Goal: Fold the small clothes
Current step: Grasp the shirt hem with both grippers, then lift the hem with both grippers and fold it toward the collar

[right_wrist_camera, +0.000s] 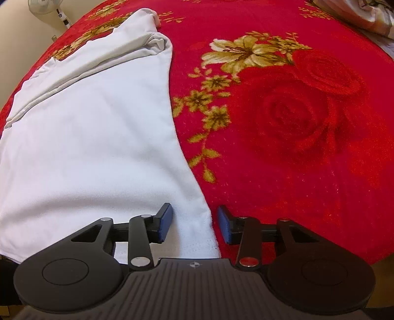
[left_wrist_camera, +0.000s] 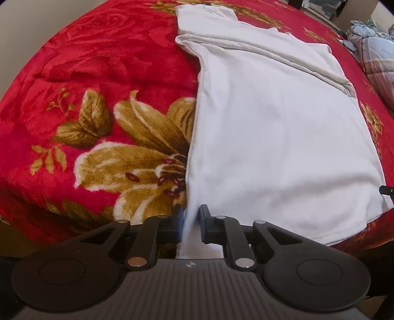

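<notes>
A white garment (left_wrist_camera: pixel 270 135) lies flat on a red flowered blanket (left_wrist_camera: pixel 98 73), with its sleeves folded across the far end. My left gripper (left_wrist_camera: pixel 191 216) points steeply down at the garment's near left corner. Its blue pads are pinched on the hem there, and a narrow strip of white cloth stands between them. In the right wrist view the same garment (right_wrist_camera: pixel 98 147) fills the left half. My right gripper (right_wrist_camera: pixel 194 219) straddles the near right corner, one pad on the cloth and the other on the blanket (right_wrist_camera: pixel 295 147). Neither pad presses on the hem.
A heap of pale blue clothes and striped bedding (left_wrist_camera: pixel 369 41) sits at the far right of the bed. A white fan (right_wrist_camera: pixel 46 7) stands beyond the bed's far left edge. Red blanket stretches out on both sides of the garment.
</notes>
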`<state>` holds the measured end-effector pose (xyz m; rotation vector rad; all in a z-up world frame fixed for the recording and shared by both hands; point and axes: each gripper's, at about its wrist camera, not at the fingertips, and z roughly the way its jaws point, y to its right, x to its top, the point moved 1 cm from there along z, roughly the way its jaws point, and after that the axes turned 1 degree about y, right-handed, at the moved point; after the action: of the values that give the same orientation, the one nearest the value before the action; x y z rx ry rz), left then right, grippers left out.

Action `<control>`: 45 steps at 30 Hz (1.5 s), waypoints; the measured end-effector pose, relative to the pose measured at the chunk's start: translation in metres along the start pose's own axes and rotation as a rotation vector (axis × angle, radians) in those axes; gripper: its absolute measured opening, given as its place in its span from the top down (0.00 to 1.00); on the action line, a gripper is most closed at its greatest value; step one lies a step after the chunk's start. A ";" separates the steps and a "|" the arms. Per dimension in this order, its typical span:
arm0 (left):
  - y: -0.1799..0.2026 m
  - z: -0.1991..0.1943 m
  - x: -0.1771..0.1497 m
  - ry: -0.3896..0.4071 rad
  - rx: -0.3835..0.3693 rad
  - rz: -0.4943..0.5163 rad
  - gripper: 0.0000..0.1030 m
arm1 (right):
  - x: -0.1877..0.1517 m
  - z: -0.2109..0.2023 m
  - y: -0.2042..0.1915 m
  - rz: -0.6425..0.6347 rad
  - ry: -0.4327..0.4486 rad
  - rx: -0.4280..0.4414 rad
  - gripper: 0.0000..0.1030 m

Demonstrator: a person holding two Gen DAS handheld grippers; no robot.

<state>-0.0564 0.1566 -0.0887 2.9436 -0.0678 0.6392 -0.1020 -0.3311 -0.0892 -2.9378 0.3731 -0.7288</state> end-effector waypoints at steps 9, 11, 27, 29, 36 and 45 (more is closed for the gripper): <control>0.002 -0.003 -0.001 -0.003 -0.006 0.010 0.86 | 0.001 0.000 -0.001 -0.001 -0.002 0.012 0.74; 0.002 -0.003 -0.001 -0.003 -0.004 0.013 0.86 | 0.002 -0.001 -0.001 0.001 -0.003 0.020 0.78; -0.005 -0.002 -0.002 -0.022 -0.064 -0.058 0.92 | 0.002 -0.001 0.003 0.030 -0.017 0.078 0.91; -0.006 -0.003 -0.002 -0.024 -0.069 -0.061 0.92 | 0.001 -0.002 0.000 0.014 -0.015 0.070 0.91; -0.004 -0.006 -0.005 -0.019 -0.062 -0.048 0.92 | 0.001 -0.006 0.001 0.013 -0.004 0.070 0.94; 0.006 -0.070 0.014 0.220 -0.182 0.005 0.97 | 0.023 -0.060 0.005 0.088 0.183 0.259 0.95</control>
<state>-0.0728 0.1601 -0.0187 2.6832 -0.1057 0.9020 -0.1114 -0.3432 -0.0264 -2.6057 0.3866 -0.9577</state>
